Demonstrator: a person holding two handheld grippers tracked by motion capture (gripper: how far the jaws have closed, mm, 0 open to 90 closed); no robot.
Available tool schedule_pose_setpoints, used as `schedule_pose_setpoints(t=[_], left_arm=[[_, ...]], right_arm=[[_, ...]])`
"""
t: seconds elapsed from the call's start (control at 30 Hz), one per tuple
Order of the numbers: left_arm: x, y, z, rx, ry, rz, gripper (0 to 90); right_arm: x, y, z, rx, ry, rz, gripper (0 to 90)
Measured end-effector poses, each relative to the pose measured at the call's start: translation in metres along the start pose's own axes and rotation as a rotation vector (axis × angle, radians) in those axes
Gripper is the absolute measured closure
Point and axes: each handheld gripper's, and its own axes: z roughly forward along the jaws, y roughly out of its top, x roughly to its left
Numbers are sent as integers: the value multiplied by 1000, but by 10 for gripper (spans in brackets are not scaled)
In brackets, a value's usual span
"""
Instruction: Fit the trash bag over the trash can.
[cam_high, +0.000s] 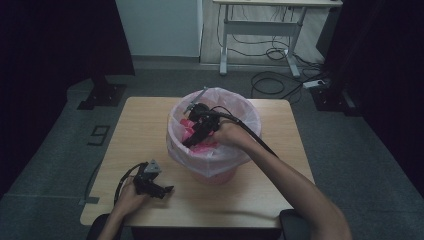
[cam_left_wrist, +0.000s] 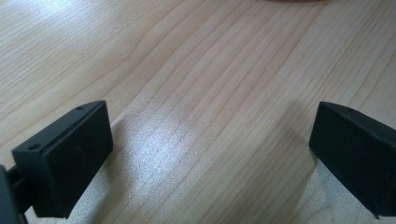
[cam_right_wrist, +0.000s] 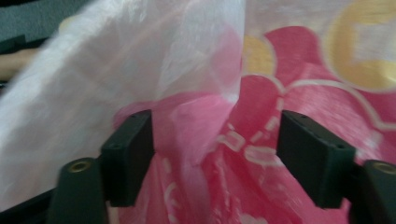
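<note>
Resting low on the wooden table (cam_high: 150, 127), the left gripper (cam_high: 161, 190) lies with jaws spread wide and empty — parked. Right of it, the right gripper (cam_right_wrist: 215, 149) reaches into the bag-lined bin (cam_high: 225, 172), jaws spread around the pink printed wrapper (cam_right_wrist: 289, 107) — poised to pinch. Beyond: grey carpet (cam_high: 350, 150), a desk frame (cam_high: 260, 30).

A pink bin (cam_high: 214, 165) lined with a pale plastic bag (cam_high: 235, 107) is standing at the middle of the wooden table (cam_high: 145, 130). The right gripper (cam_high: 192, 140) is reaching down inside it, among pink wrapping (cam_high: 188, 131). At lower left, the left gripper (cam_high: 167, 190) is resting on the tabletop, well apart from the bin.
</note>
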Motion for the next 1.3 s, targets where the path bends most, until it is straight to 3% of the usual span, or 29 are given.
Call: schedule_pose_setpoints(t=[0.17, 0.3, 0.47, 0.53, 0.63, 0.77, 0.83, 0.97, 1.17, 1.3], left_arm=[[0, 0, 0, 0, -1, -2, 0], [0, 0, 0, 0, -1, -2, 0], [0, 0, 0, 0, -1, -2, 0], [0, 0, 0, 0, -1, -2, 0], [0, 0, 0, 0, -1, -2, 0], [0, 0, 0, 0, -1, -2, 0], [0, 0, 0, 0, 0, 0, 0], [0, 0, 0, 0, 0, 0, 0], [0, 0, 0, 0, -1, -2, 0], [0, 0, 0, 0, -1, -2, 0]], right_arm=[[-10, -2, 26, 40, -37, 6, 166], [-10, -5, 34, 75, -59, -8, 158], [-7, -1, 10, 4, -54, -17, 190], [-11, 1, -3, -20, -58, -2, 249], [-18, 4, -21, -10, -116, -23, 310], [-28, 12, -28, -44, -112, -13, 325], [-35, 16, -21, -32, -139, -21, 289], [-52, 19, -2, -48, -140, 30, 219], [-69, 14, 30, 38, -174, 39, 176], [-71, 8, 38, 97, -186, 46, 164]])
